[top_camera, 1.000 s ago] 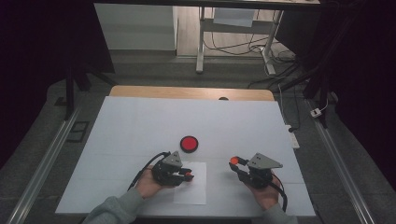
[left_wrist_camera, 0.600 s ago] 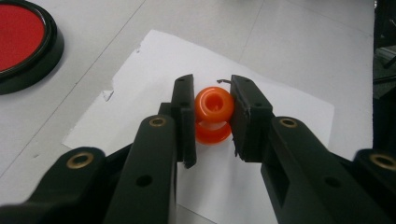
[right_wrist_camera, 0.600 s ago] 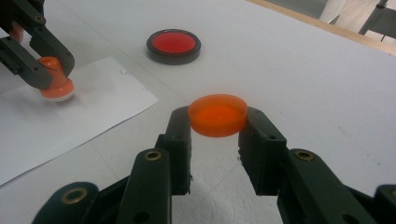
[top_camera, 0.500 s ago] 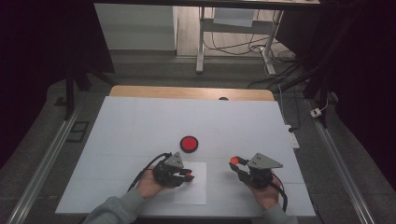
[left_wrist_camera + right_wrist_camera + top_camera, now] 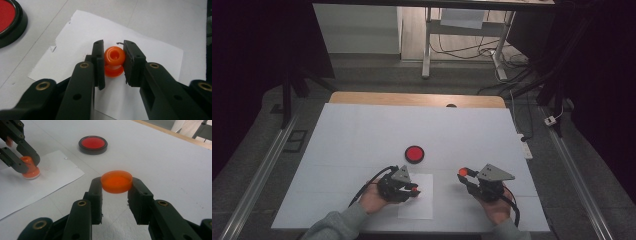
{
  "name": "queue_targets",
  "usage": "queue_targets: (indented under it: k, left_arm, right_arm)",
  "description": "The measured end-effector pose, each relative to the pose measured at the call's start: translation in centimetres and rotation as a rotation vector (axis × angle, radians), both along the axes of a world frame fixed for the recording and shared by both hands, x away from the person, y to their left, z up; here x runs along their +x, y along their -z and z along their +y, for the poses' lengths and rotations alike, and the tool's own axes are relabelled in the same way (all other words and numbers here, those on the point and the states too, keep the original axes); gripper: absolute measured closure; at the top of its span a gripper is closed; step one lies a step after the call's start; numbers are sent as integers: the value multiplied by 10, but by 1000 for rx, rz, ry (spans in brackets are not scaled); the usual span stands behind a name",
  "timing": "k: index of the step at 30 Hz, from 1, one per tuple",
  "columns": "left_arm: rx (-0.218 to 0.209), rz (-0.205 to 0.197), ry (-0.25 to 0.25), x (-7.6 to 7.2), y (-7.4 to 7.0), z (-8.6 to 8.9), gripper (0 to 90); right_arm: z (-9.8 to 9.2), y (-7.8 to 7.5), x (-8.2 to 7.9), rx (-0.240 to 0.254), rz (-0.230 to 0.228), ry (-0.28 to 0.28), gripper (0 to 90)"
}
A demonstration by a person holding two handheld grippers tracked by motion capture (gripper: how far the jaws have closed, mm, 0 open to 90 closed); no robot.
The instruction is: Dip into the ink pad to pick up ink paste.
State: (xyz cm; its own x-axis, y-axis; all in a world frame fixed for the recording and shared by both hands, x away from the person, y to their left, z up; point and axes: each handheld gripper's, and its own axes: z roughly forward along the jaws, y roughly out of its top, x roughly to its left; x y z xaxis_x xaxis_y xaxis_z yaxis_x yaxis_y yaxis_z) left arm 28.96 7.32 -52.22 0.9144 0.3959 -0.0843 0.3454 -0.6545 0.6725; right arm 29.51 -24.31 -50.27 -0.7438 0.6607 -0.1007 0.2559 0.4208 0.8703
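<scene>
The small, light, rigid orange stamp (image 5: 114,61), pressed on the paper sheet (image 5: 155,55) at frame centre, is clenched at its knob by the left gripper (image 5: 113,53), while the orange cap (image 5: 116,181) is grasped edgewise in the right gripper (image 5: 116,187).

The worktop (image 5: 362,135) lies open across its far half and both sides. Only the red ink pad (image 5: 414,154) stands on it, between and just beyond the two grippers; the paper sheet (image 5: 419,202) lies flat.
</scene>
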Motion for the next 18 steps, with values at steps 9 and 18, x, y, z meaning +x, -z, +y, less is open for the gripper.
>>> queue_targets:
  k: [9, 18]
  left_arm:
    - [10, -18, -7, -3, 1, -2, 724]
    - [12, -37, -20, -7, 2, -2, 726]
  right_arm:
    - [0, 0, 0, -2, -1, 0, 646]
    - [1, -1, -1, 1, -1, 0, 646]
